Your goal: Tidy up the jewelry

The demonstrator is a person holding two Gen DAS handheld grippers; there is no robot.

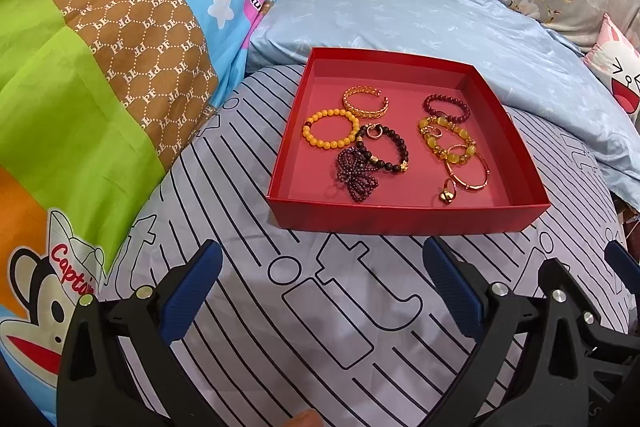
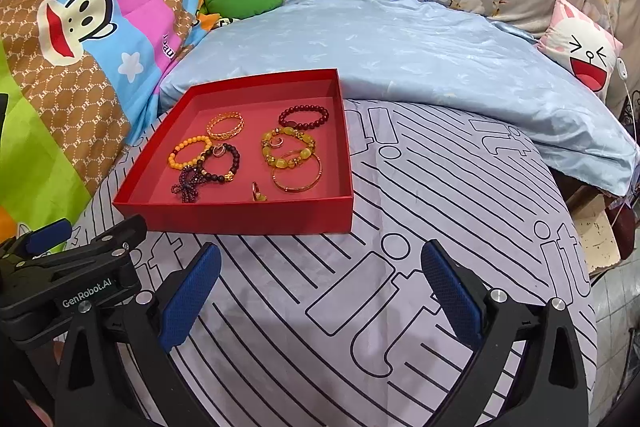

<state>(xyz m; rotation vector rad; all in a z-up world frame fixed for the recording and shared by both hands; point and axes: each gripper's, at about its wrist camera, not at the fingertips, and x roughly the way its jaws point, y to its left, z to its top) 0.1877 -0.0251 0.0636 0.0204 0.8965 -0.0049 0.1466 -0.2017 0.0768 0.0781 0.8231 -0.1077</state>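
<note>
On the bed, resting on the striped grey sheet (image 1: 320, 307), sits the red tray (image 1: 408, 217) with all the jewelry inside; nothing lies outside it. Left tongs (image 1: 322, 291) hang spread wide and empty over the sheet, just near of the tray's near wall; right tongs (image 2: 320, 291) likewise spread wide, empty, with the tray to their far left. Handling judgement: every piece is light. Beaded items, the yellow bead bracelet (image 1: 332, 127), dark bead bracelet (image 1: 390, 147) and maroon bead bracelet (image 1: 447, 108), are probably strung on elastic, so limp; they will sag and roll, best pinched across the strand on a free arc. Gold cuff (image 1: 366, 101) and thin gold bangle (image 1: 472, 171) look rigid and slick; grip across the band, expect slipping. Purple beaded bow (image 1: 356, 179) looks floppy and snag-prone and overlaps the dark bracelet, so lifting one may drag the other. Amber bead bracelet (image 1: 444, 141) overlaps the bangle similarly. Small gold ring (image 1: 446, 193) near the near wall is tiny and the hardest pinch. Views: the left wrist view looks squarely into the tray and shows part of the right tool at its right edge; the right wrist view shows the tray obliquely, the left tool's branded body at left, and floor tiles beyond the bed's right edge.
</note>
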